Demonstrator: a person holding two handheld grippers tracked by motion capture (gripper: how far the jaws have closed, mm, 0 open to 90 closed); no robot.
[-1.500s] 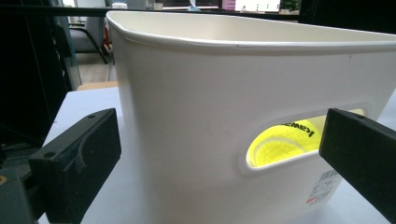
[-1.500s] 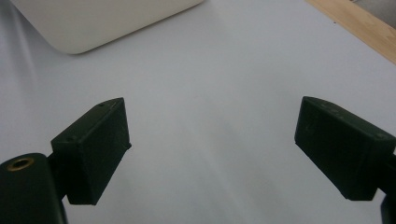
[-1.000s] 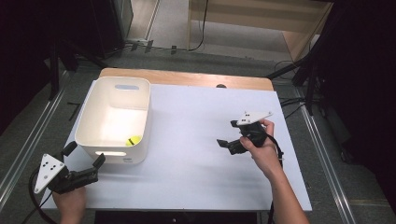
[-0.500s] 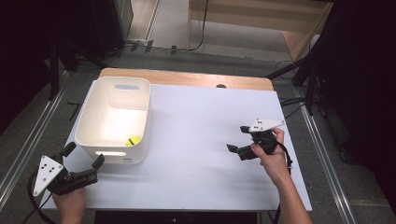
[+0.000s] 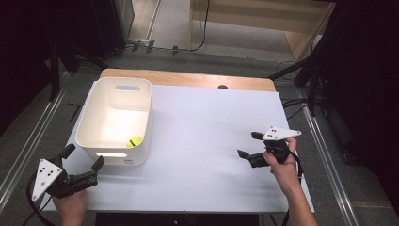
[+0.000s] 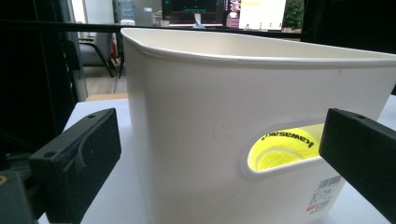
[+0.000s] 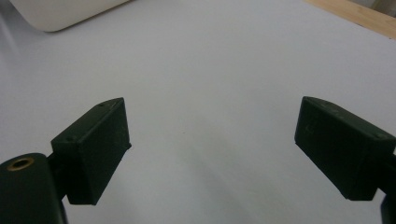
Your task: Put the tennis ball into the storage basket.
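Ball (image 5: 134, 141) lies inside bin (image 5: 89, 117), seemingly just beyond the open, empty left tool (image 5: 83, 165).

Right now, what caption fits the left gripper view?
Open jaws of the left gripper face the white bin, a yellow tennis ball visible through its handle slot.

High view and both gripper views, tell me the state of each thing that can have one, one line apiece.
White bin: upright on the table, open at the top, no lid.
Tennis ball: lying inside the white bin at its near end, seen through the handle slot.
Left hand-held gripper: jaws open, empty, facing the bin's near wall.
Right hand-held gripper: jaws open, empty, over bare white table.
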